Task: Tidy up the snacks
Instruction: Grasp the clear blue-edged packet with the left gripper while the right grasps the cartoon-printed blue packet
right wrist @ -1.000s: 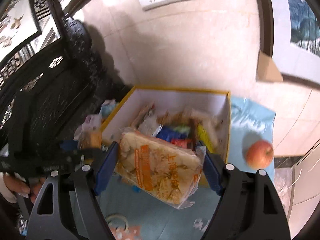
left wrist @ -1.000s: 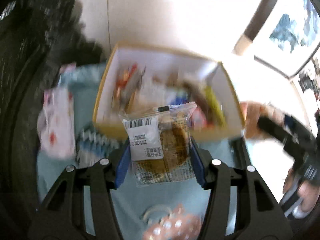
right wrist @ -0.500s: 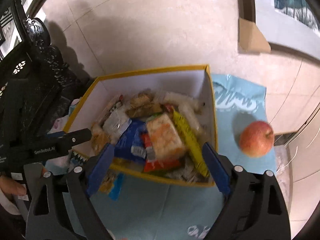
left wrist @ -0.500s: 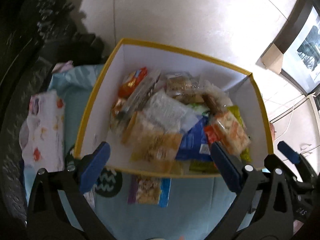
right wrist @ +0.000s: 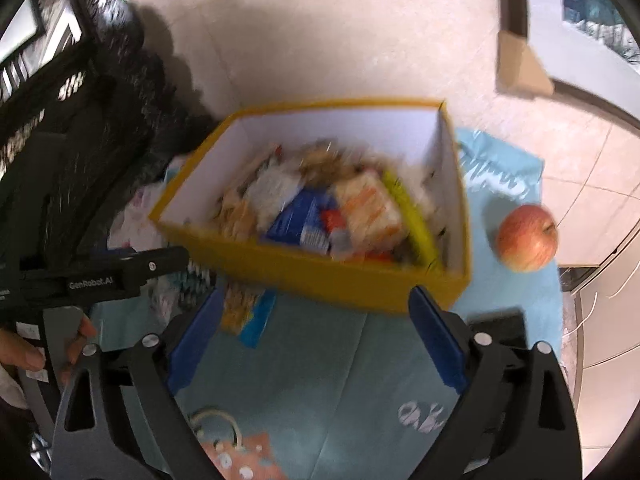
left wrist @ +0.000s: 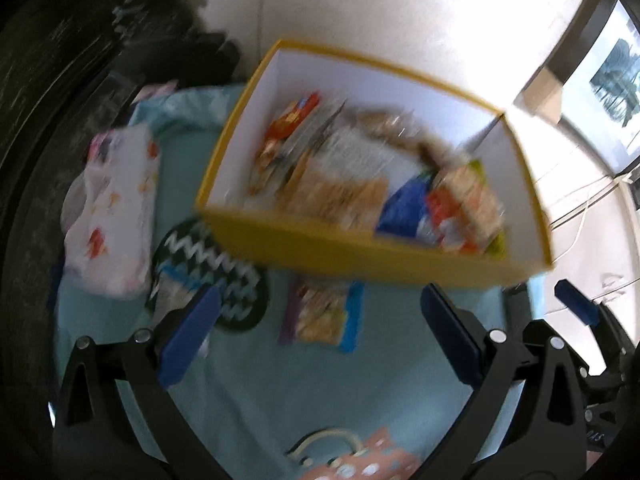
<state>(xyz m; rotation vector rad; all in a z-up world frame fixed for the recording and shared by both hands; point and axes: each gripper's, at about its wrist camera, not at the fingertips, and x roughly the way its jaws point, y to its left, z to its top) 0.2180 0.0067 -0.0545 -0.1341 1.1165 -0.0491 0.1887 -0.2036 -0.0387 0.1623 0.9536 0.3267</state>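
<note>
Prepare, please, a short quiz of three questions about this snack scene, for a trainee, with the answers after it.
1. True or false: the left gripper holds a snack packet.
2. Which item lies on the blue cloth to the right of the yellow box? A) a banana B) an apple C) a cup
3. Fill in: the loose snack packet lies on the cloth just ______ the box, not inside it.

Key
1. False: its jaws are wide apart and hold nothing; the same is true of the right gripper.
2. B, the apple.
3. In front of (on the near side).
</note>
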